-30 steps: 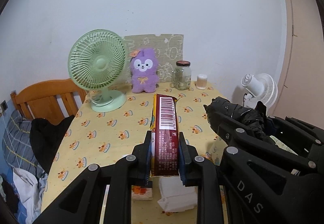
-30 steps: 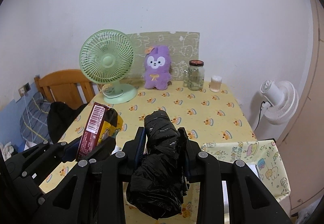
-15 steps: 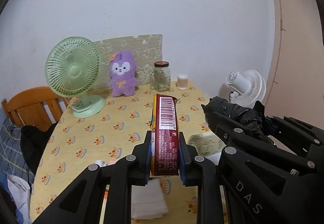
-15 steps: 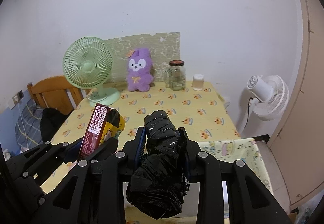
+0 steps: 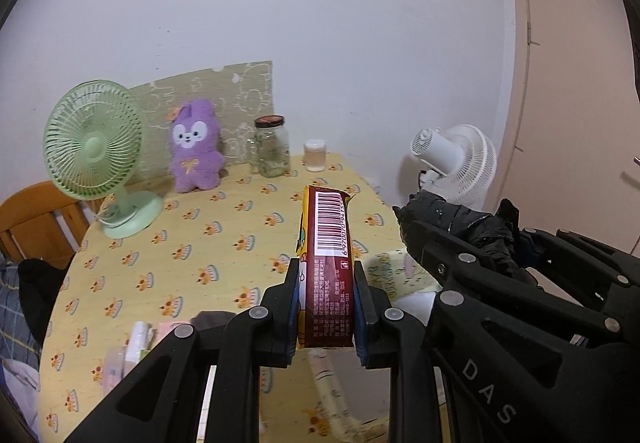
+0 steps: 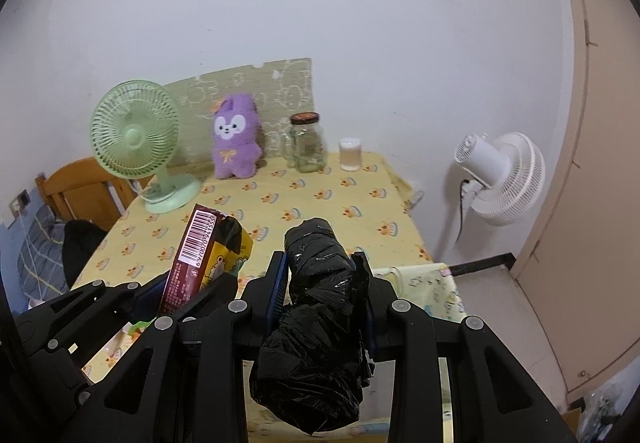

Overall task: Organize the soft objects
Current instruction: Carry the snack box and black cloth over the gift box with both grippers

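My left gripper (image 5: 326, 299) is shut on a maroon and yellow snack packet (image 5: 327, 243) with a barcode, held on edge above the yellow table (image 5: 180, 243). To its right, my right gripper (image 6: 323, 283) is shut on a rolled black plastic bag (image 6: 316, 291), whose loose end hangs below the jaws. Each view shows the other gripper too: the black bag (image 5: 452, 215) at the right of the left wrist view, the packet (image 6: 200, 247) at the left of the right wrist view. A purple plush toy (image 5: 196, 147) sits at the table's far edge.
A green desk fan (image 5: 96, 151), a glass jar (image 5: 272, 147) and a small white cup (image 5: 316, 155) stand along the wall. A white floor fan (image 6: 504, 179) stands right of the table. Small packets (image 5: 136, 343) and a patterned cloth (image 6: 424, 283) lie near the front. A wooden chair (image 5: 32, 219) stands left.
Both grippers have shifted to the right along the table with their loads still held. The fan and plush have slid left in both views and the white floor fan and door have come further in.
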Available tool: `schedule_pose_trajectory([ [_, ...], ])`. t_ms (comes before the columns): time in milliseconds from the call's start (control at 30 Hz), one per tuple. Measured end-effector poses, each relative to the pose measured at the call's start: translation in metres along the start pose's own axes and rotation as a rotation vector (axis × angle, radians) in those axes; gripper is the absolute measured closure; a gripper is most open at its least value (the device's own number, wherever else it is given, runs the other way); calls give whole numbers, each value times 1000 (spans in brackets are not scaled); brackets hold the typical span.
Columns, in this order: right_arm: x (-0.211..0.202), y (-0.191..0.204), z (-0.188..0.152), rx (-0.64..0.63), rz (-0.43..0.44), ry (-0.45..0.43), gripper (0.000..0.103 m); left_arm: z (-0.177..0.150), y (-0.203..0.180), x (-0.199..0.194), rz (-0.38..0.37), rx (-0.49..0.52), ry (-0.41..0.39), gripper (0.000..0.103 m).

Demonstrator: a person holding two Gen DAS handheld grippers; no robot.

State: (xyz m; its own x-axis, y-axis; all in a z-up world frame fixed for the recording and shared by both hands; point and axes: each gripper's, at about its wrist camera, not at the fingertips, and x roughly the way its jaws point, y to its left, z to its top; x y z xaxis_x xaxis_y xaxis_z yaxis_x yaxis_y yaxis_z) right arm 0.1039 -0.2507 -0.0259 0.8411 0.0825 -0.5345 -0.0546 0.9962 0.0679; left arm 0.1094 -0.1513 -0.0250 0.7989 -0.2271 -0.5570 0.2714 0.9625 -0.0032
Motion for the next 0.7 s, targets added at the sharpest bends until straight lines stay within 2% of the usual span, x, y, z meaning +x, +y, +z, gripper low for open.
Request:
schedule_pose_trajectory([
  [400,14,-37,-11,37,-63,34,68,-4,-30,31,-56,36,70,82],
  [500,21,-43,-15,46,-76,44,68,-7,-35,40,-55,56,94,77],
  [600,30,-49,-20,63,-84,63,68,-8,-38,49,-49,72,118,61],
  [667,36,-53,-23,69,-90,78,68,-10,-41,55,-47,95,138,38],
  [700,39,-55,-24,71,-92,82,68,-10,-42,56,-42,108,138,33],
])
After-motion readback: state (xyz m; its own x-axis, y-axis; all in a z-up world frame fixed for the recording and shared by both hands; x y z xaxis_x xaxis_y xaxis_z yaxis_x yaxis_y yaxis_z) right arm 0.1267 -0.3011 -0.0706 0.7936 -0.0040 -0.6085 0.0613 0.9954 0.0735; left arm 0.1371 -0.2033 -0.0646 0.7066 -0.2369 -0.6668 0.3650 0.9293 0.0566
